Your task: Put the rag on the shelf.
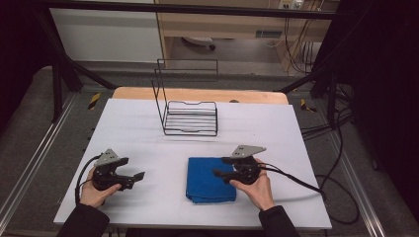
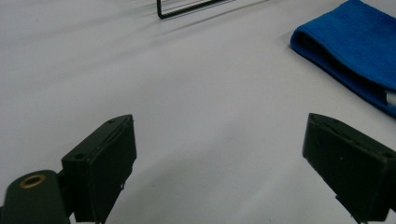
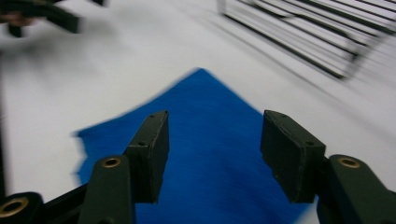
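Observation:
A folded blue cloth [image 1: 210, 180] lies flat on the white table top [image 1: 148, 133], near the front and right of centre. My right gripper [image 1: 221, 166] hovers over the cloth's right edge and points left. Its jaws stand apart over the cloth [image 3: 205, 102] with nothing pressed between them [image 3: 215, 154]. My left gripper [image 1: 132, 168] is held at the front left, pointing right toward the cloth. It is open [image 2: 219, 168] above bare table, and the cloth's folded edge [image 2: 355, 42] lies ahead to its right.
A black wire rack [image 1: 190, 118] with a tall back frame stands at the middle back of the table; its base shows blurred [image 3: 303, 42]. A wooden strip [image 1: 197, 94] runs along the far edge. Cables [image 1: 341, 197] trail off to the right.

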